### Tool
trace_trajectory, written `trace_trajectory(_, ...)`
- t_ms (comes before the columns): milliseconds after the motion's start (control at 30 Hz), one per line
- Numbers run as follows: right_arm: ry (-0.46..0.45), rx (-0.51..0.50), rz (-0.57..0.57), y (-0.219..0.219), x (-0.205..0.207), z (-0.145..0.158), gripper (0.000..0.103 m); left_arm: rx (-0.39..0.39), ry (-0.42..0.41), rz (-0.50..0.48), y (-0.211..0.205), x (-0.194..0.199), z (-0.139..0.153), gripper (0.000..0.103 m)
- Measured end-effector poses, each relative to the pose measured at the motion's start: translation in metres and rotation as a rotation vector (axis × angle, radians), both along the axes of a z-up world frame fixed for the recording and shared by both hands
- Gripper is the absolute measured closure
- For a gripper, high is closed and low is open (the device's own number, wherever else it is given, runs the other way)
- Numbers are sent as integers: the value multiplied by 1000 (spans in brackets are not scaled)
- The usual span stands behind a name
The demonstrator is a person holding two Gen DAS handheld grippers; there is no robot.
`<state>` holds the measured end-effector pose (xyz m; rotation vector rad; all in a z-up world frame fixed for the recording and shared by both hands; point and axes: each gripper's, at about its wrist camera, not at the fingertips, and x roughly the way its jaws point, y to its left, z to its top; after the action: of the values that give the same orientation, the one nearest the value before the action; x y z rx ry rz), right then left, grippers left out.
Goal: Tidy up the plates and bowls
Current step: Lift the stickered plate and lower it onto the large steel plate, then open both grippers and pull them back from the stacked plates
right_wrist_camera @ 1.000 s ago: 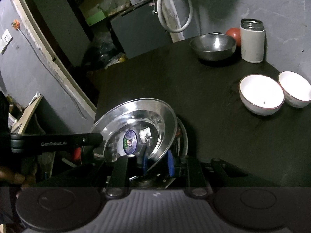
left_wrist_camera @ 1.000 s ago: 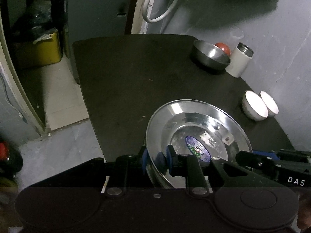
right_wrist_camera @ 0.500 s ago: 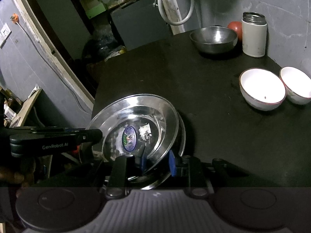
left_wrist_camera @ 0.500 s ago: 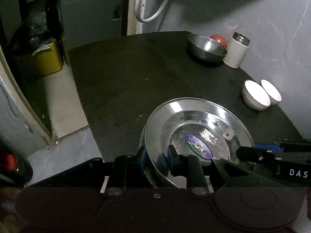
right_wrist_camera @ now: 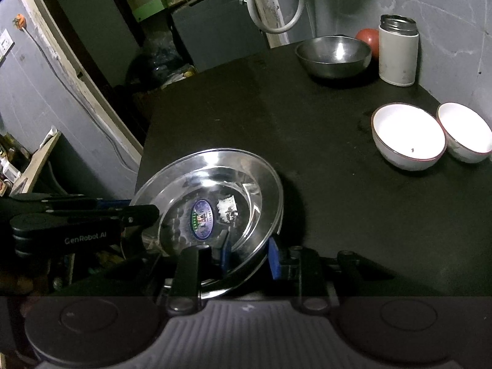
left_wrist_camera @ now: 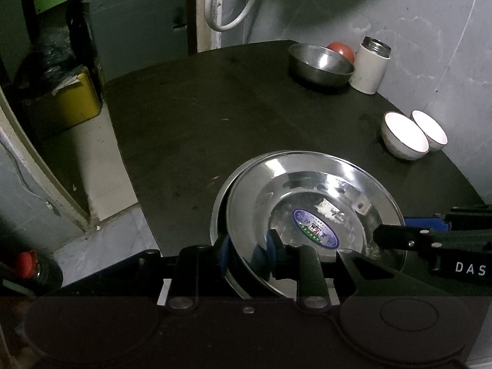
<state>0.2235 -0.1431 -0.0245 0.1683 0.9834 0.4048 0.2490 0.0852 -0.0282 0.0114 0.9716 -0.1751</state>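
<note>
Left wrist view: left gripper (left_wrist_camera: 247,253) fingers opening around the shiny round steel plate's (left_wrist_camera: 313,203) rim at lower centre; right gripper (right_wrist_camera: 247,255) fingers slightly apart astride its other edge.

steel plates (left_wrist_camera: 310,203): polished metal, mirror-glossy, a printed sticker on the top one
worktop (left_wrist_camera: 215,123): dark, matt, faintly scuffed
steel bowl (right_wrist_camera: 333,55): brushed metal, duller shine
white bowls (right_wrist_camera: 407,135): glazed ceramic, smooth and glossy
flask (right_wrist_camera: 398,53): matt white body, metal rim
wall (left_wrist_camera: 430,30): rough grey plaster
gripper pads (right_wrist_camera: 273,258): blue, matt, rubbery-looking
gripper bodies (left_wrist_camera: 307,270): black matt plastic
</note>
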Motion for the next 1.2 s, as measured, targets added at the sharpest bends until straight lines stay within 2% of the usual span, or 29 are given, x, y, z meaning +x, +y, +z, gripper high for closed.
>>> trace_trajectory(467,0,-80,40,13,1,-5,71,30,40,27,-6,-2,-6,73)
trace_trajectory(700,-13,-99,64,16,3,-8,65,33,29,44,-7,-7,-2,73)
trace_trajectory(800,-14,-98,69,15,5,-9,65,47,11,53,-7,-9,2,65)
trace_trajectory(967,-28,-97,80,16,6,-9,64,57,-6,69,-4,-11,9,61)
trace_trajectory(1033,-31,-98,85,18,6,-9,63,59,-15,82,-2,-13,13,53)
trace_trajectory(1100,-32,-100,93,19,7,-9,58,62,-27,96,0,-14,16,46)
trace_trajectory(1200,-37,-104,111,25,6,-10,44,68,-38,113,2,-16,21,42)
